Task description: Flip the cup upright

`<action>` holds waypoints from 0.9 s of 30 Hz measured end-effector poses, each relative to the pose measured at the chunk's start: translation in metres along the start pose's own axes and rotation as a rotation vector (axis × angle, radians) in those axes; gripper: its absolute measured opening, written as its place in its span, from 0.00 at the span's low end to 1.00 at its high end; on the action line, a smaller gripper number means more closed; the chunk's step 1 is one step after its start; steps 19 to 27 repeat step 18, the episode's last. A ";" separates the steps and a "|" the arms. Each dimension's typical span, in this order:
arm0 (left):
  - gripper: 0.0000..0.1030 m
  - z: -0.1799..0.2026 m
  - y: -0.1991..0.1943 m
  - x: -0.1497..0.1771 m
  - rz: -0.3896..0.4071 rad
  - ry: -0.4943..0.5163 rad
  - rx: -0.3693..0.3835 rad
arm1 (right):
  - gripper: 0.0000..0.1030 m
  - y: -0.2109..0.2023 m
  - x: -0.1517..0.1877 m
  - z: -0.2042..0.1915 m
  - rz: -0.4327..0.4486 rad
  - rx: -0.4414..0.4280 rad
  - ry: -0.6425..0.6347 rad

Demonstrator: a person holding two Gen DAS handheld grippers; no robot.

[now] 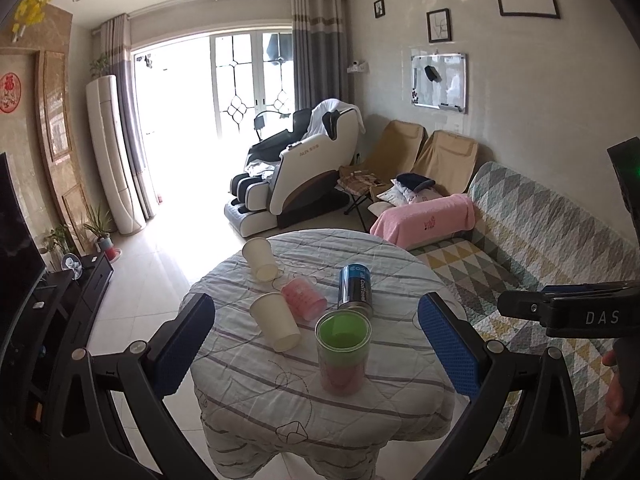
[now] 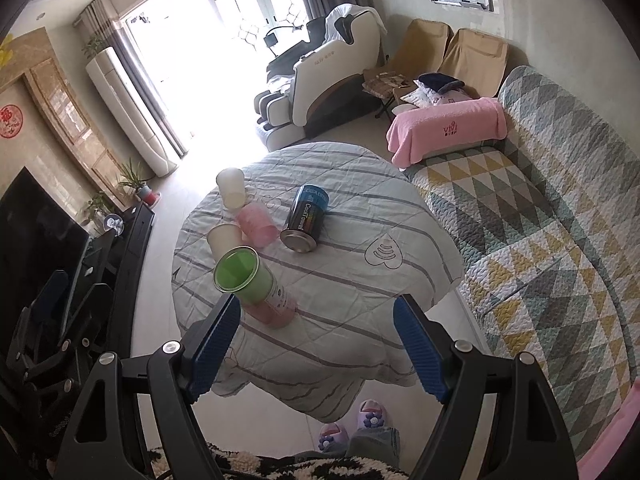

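- The left gripper [image 1: 316,330] is hanging released at lower centre, blue ribbed pads spread to frame the cups.
- Centre frame, on the quilted striped tablecloth [image 1: 360,408], the green-and-pink cup [image 1: 343,350] is standing mouth-up; paper cups [image 1: 275,321] and a metal can [image 1: 355,288] are lying tipped.
- The right gripper [image 2: 316,340] is likewise hovering unclenched, empty.

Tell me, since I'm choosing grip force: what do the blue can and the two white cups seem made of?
Blue can: likely metal, with a glossy printed wall and shiny silver rim. Near white cup and far white cup: probably paper, matte cream with thin walls, though plastic can't be ruled out.
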State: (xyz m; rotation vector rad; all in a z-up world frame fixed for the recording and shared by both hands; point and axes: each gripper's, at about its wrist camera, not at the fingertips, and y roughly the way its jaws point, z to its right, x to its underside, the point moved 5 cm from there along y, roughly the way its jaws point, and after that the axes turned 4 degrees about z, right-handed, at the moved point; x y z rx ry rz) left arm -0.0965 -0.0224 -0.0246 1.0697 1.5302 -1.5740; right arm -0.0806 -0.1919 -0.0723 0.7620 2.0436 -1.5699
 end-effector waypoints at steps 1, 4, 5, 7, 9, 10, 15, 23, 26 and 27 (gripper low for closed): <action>1.00 0.000 0.001 -0.001 -0.002 0.002 -0.004 | 0.78 0.000 0.000 0.000 0.003 0.001 -0.002; 1.00 0.000 0.001 -0.002 -0.004 0.002 -0.006 | 0.78 -0.002 -0.002 -0.001 0.011 0.006 -0.011; 1.00 0.000 0.001 -0.002 -0.004 0.003 -0.007 | 0.78 -0.003 -0.002 -0.001 0.015 0.005 -0.013; 1.00 0.000 0.002 -0.003 -0.003 0.002 -0.006 | 0.78 -0.004 -0.004 -0.003 0.023 0.006 -0.018; 1.00 0.000 0.001 -0.002 -0.004 0.005 -0.004 | 0.78 -0.004 -0.005 -0.004 0.027 0.009 -0.023; 1.00 0.000 0.002 -0.002 -0.004 0.008 -0.007 | 0.78 -0.005 -0.005 -0.003 0.028 0.010 -0.024; 1.00 0.001 0.003 -0.006 0.001 0.016 -0.008 | 0.78 -0.008 -0.006 -0.004 0.040 0.012 -0.033; 1.00 0.005 0.003 -0.010 0.009 0.018 -0.004 | 0.78 -0.009 -0.006 -0.006 0.048 0.014 -0.044; 1.00 0.005 0.003 -0.010 0.009 0.018 -0.004 | 0.78 -0.009 -0.006 -0.006 0.048 0.014 -0.044; 1.00 0.005 0.003 -0.010 0.009 0.018 -0.004 | 0.78 -0.009 -0.006 -0.006 0.048 0.014 -0.044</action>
